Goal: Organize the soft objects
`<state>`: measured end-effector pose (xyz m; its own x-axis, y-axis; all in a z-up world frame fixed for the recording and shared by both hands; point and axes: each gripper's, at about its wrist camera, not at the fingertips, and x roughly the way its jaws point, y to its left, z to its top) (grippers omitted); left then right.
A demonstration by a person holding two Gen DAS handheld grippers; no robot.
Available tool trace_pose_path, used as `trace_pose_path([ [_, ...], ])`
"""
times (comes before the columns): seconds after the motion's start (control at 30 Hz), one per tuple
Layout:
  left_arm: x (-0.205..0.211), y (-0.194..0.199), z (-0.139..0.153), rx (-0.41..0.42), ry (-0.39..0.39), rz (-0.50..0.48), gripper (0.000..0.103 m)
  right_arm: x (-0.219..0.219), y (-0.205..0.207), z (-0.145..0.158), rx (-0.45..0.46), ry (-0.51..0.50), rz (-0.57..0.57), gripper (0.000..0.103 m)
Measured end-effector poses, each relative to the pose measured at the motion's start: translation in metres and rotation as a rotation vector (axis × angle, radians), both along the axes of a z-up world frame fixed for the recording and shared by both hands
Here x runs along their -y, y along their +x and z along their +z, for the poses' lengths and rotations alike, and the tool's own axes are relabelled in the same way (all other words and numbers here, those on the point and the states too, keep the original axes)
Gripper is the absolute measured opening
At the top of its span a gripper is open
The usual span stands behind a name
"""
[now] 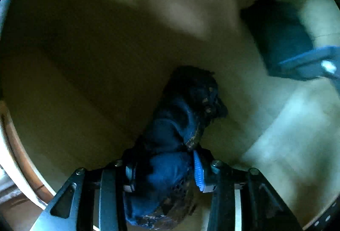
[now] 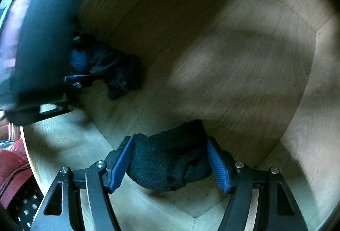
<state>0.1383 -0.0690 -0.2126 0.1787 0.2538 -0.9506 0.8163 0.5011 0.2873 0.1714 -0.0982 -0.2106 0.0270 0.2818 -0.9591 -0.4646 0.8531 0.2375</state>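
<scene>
- The left tongs (image 1: 163, 169) are clenched on a dark blue soft bundle (image 1: 182, 116) with a brown patterned edge, perhaps a rolled sock; the cloth bulges between the blue pads and reaches toward 12 o'clock, its far end seeming to rest on the pale wooden floor of a box or drawer (image 2: 212, 50).
- The right tongs (image 2: 170, 164) grasp a dark grey knitted sock (image 2: 167, 161), pinched at both sides so it hangs as a compact wad just above the wooden floor.
- In the right wrist view the left tongs enter at 9 o'clock, their bundle lying close to the left wall, which suggests it is being tucked into a corner so that space remains.
- The grey sock is held nearer the middle front, apart from the blue bundle; it probably goes beside it.
- Both grips are tight, sensibly, since soft cloth slips and unrolls when loosened early.
- Outside the wooden rim, at 8 o'clock, something red (image 2: 12, 165) shows; what it is cannot be told.
- Both views are blurred, so contact with the floor is uncertain.
</scene>
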Motion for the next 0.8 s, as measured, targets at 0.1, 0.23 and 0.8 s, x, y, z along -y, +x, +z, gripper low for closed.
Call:
trace_pose_path([
  [0.1, -0.008, -0.008, 0.018, 0.016, -0.099, 0.038, 0.039, 0.002, 0.0, -0.001, -0.001, 0.0, 0.0, 0.07],
  [0.23, -0.016, -0.017, 0.036, 0.026, -0.225, 0.082, 0.039, 0.002, 0.0, -0.001, -0.001, -0.001, 0.001, 0.07],
  [0.8, -0.066, -0.037, 0.157, 0.052, -0.65, 0.197, 0.038, 0.003, 0.001, -0.003, -0.005, -0.007, 0.003, 0.07],
])
